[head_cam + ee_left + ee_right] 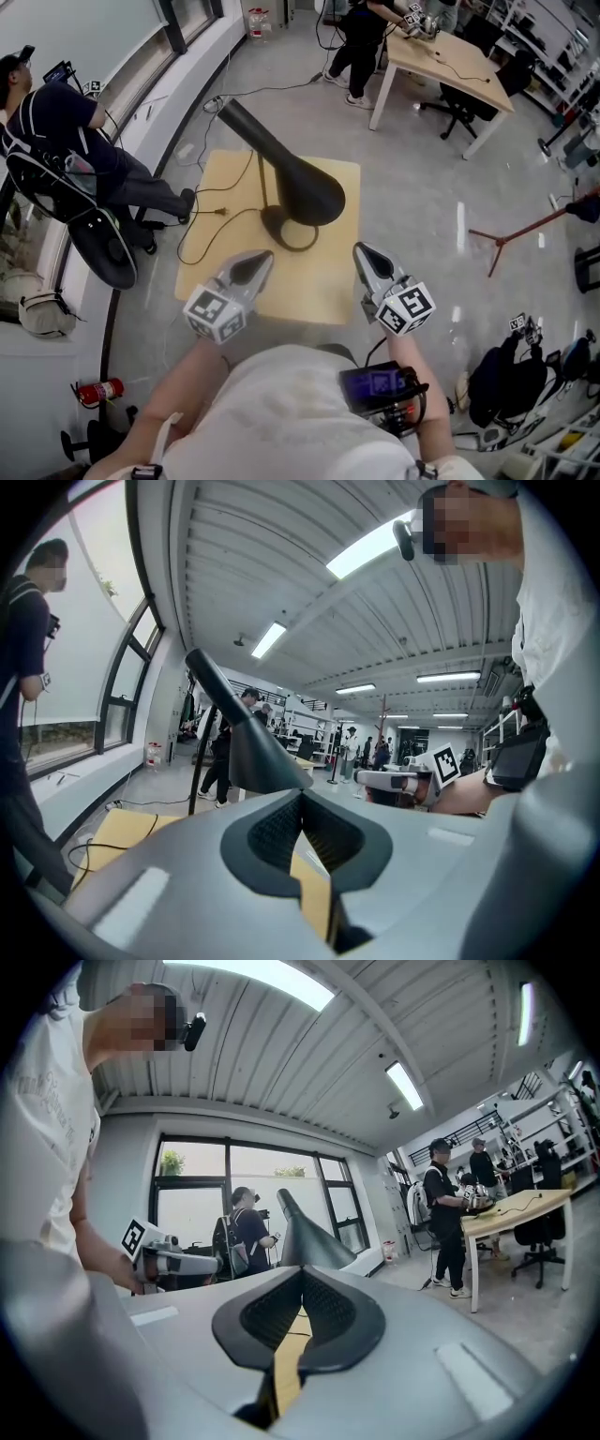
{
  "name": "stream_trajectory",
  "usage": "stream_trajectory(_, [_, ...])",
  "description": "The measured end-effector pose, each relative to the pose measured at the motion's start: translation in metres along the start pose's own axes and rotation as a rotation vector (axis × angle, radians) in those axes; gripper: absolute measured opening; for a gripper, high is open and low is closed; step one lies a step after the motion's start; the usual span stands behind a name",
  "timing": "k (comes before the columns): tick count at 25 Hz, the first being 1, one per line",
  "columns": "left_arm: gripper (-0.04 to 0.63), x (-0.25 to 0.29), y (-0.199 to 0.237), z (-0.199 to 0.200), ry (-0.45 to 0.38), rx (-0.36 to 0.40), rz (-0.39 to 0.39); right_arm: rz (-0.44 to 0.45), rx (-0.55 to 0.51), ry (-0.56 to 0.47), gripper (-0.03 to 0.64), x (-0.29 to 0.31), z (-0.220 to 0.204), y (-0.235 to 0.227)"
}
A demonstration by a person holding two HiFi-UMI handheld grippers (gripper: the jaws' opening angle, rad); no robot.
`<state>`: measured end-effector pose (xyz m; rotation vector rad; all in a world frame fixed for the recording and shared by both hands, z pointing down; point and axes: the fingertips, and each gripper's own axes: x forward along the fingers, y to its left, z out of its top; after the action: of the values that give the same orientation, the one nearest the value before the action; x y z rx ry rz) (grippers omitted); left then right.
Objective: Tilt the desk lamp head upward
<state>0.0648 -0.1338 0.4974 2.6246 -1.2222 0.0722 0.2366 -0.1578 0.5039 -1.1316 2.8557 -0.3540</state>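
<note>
The left claw (255,263) and right claw (364,255) were shut and empty, side by side over the worktop (323,292), near the lamp (305,192).

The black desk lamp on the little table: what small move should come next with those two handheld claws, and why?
Probably open the right gripper and ease it forward to the lamp head. Both it and the left gripper are shut, empty and short of the lamp, over the near part of the table, and the head slopes downward.
</note>
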Motion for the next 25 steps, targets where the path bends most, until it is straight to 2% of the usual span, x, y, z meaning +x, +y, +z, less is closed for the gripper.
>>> stream_trajectory(7, [0.002,0.032,0.021,0.024,-0.009,0.03,0.056,0.021,0.012,-0.018,0.014,0.017,0.014,-0.035])
stream_trajectory(13, [0.002,0.035,0.046,0.045,-0.024,0.057,0.086,0.02,0.033,-0.013,0.026,0.033,0.011,-0.041])
stream_trajectory(25, [0.002,0.035,0.091,0.072,-0.012,0.111,0.018,-0.134,0.049,-0.038,0.026,0.045,0.013,-0.044])
